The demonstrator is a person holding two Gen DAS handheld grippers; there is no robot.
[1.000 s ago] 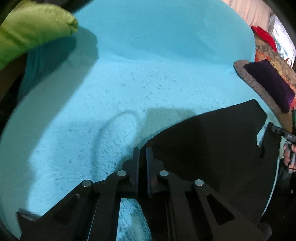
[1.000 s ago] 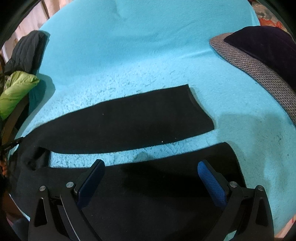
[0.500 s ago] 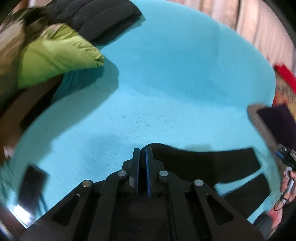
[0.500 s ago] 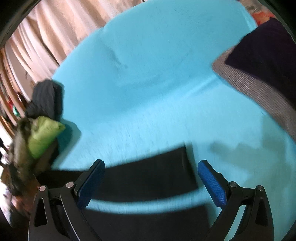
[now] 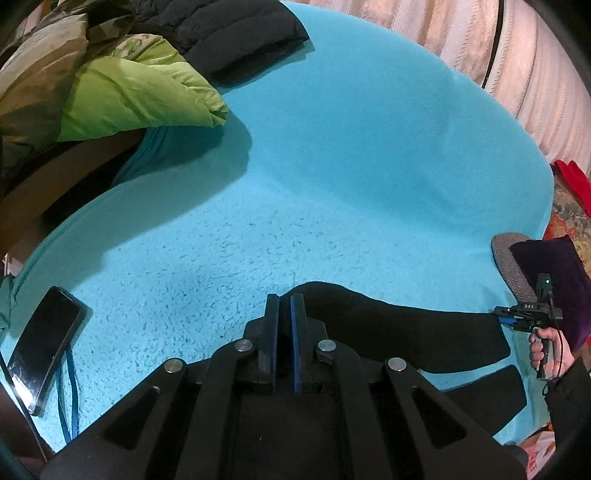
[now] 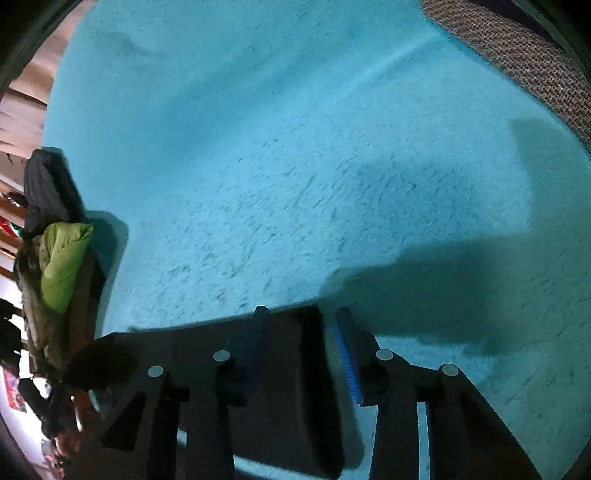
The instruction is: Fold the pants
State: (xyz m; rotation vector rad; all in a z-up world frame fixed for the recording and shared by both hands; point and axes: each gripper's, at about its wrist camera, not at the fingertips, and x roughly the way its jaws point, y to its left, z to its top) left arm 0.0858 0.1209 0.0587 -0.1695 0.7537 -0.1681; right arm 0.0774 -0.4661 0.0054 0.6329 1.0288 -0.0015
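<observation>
Holding black pants point(image 5: 399, 332) at two ends over a turquoise blanket point(image 5: 351, 166).

Left gripper point(image 5: 284, 306) has its jaws pressed together on the waist end of the pants, the dark cloth bunched under and behind its fingers and running off to its right. Right gripper point(image 6: 301, 321) is closing its jaws around the cuff end of a pant leg point(image 6: 295, 369), which lies between the blue pads point(image 6: 347, 354); the blurred picture leaves some doubt, but they seem not yet to be pressing on it. A hand point(image 5: 546, 350) grips that tool's handle far to the left gripper's right. Second leg point(image 5: 491, 398) lies just nearer than the first. Left of the left gripper sits a phone point(image 5: 44, 347); ahead and left lie a green jacket point(image 5: 129, 96) and a black jacket point(image 5: 229, 29).
</observation>
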